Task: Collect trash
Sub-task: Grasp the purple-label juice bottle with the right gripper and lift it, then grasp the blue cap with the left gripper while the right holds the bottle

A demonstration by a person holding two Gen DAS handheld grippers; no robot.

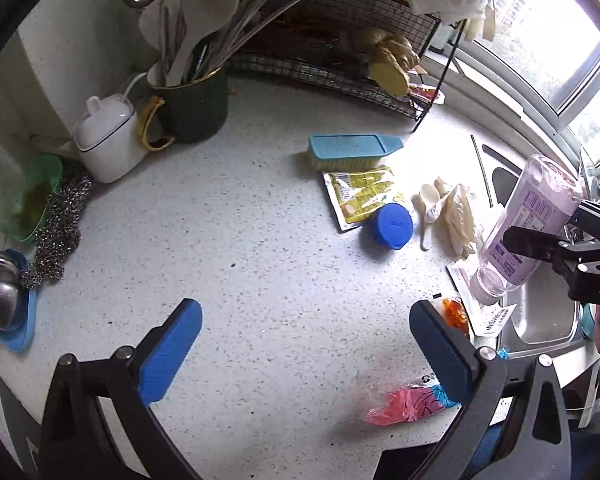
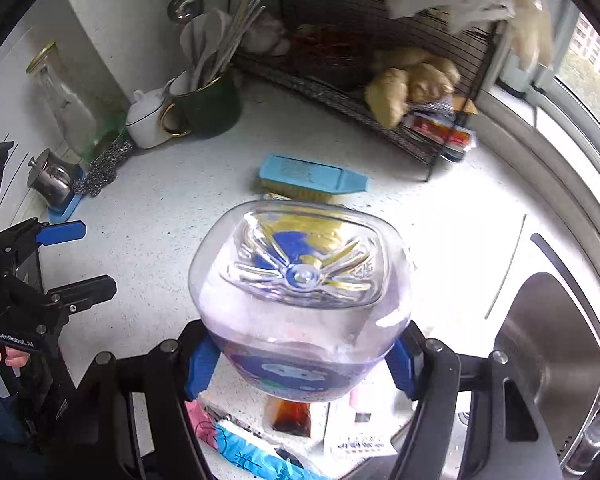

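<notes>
The plastic bottle (image 2: 300, 304) was held off the counter, clamped between the blue pads of the right gripper (image 2: 300, 364), its base toward the right wrist camera and its neck pointing down. In the left wrist view the same bottle (image 1: 528, 228) hung tilted, capless mouth lowest, over a white paper packet (image 1: 488, 312) at the edge of the steel sink (image 1: 548, 320). It looked see-through with a purple label; I could not tell whether any liquid was left in it.

The left gripper (image 1: 306, 344) hovered over the speckled counter (image 1: 240, 240) with its jaws spread wide and nothing between them. Just beside its right finger lay a pink and blue wrapper (image 1: 404, 400), and near that an orange sauce sachet (image 1: 456, 312).

Further out on the counter a blue cap (image 1: 390, 226) rested on the corner of a yellow food packet (image 1: 364, 192), with a white plastic spoon (image 1: 430, 208) and a crumpled pale glove (image 1: 460, 220) just beside them. A blue scrubbing brush (image 1: 352, 152) lay bristles down behind the packet.

At the back, a dark green mug (image 1: 192, 108) held white spoons and a bundle of metal chopsticks. A white lidded pot (image 1: 108, 140) stood touching its handle side. A green bowl (image 1: 36, 196) sat beside steel scouring pads (image 1: 60, 228). The black wire rack (image 1: 340, 40) carried ginger root (image 1: 392, 60) on its lower shelf.
</notes>
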